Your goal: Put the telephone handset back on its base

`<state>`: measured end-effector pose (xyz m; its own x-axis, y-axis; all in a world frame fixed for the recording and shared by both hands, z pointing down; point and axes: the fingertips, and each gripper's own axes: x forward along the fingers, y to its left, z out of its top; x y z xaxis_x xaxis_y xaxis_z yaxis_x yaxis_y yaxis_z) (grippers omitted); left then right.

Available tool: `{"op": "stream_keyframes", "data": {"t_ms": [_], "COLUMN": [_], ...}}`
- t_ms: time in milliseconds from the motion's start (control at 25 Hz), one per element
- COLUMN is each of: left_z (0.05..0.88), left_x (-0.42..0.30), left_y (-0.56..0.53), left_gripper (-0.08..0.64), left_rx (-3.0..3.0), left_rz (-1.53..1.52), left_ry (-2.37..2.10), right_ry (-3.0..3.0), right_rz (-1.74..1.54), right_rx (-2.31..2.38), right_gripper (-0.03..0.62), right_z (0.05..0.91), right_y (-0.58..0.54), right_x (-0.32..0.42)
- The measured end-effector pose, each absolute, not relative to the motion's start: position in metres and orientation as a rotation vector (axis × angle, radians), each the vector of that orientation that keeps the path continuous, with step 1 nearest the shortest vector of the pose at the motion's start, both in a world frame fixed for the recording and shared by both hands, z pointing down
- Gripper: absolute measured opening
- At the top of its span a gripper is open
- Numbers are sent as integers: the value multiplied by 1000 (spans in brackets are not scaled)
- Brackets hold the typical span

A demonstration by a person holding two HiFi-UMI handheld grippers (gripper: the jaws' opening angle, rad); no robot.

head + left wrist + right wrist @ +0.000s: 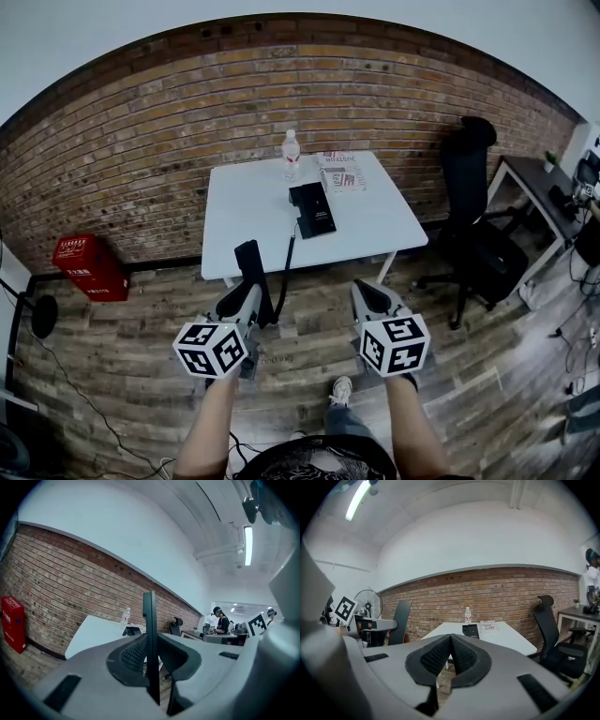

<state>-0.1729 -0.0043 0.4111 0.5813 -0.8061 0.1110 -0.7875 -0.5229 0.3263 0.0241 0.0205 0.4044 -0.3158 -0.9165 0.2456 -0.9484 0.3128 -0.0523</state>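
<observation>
The black telephone base (pixel 312 208) lies on the white table (pixel 253 225) by the brick wall. A black cord (pixel 284 277) runs from it down to the black handset (pixel 249 265), which is held upright over the wood floor, well short of the table. My left gripper (pixel 247 286) is shut on the handset. In the left gripper view the handset (pixel 150 639) stands as a thin dark slab between the pads, with the base (pixel 132 630) far behind. My right gripper (pixel 367 292) is shut on nothing; its view shows the base (pixel 471 630) on the table ahead.
A water bottle (pixel 292 155) and a printed booklet (pixel 343 172) sit behind the base. A black office chair (pixel 473 216) and a second desk (pixel 544 187) stand to the right. A red box (pixel 86 265) sits against the wall at left, a fan (pixel 42 314) beside it.
</observation>
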Motion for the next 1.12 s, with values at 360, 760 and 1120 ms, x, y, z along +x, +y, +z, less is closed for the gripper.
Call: {"op": "stream_keyframes", "data": {"t_ms": [360, 760, 1120], "left_z": [416, 421, 436], "left_x": [-140, -94, -58], "left_y": [-78, -148, -186], "left_gripper": [72, 72, 72], "left_rx": [2452, 2381, 2353], "left_rz": [-50, -39, 2], "left_ry": [-1325, -1373, -1364], "right_ry": [-2439, -2499, -2562], "right_rz": [300, 317, 334], "right_rx": [1678, 1576, 1488], "right_gripper": [2, 2, 2], "right_z": [410, 409, 413], "right_y": [-60, -143, -192], "right_x": [55, 96, 123]}}
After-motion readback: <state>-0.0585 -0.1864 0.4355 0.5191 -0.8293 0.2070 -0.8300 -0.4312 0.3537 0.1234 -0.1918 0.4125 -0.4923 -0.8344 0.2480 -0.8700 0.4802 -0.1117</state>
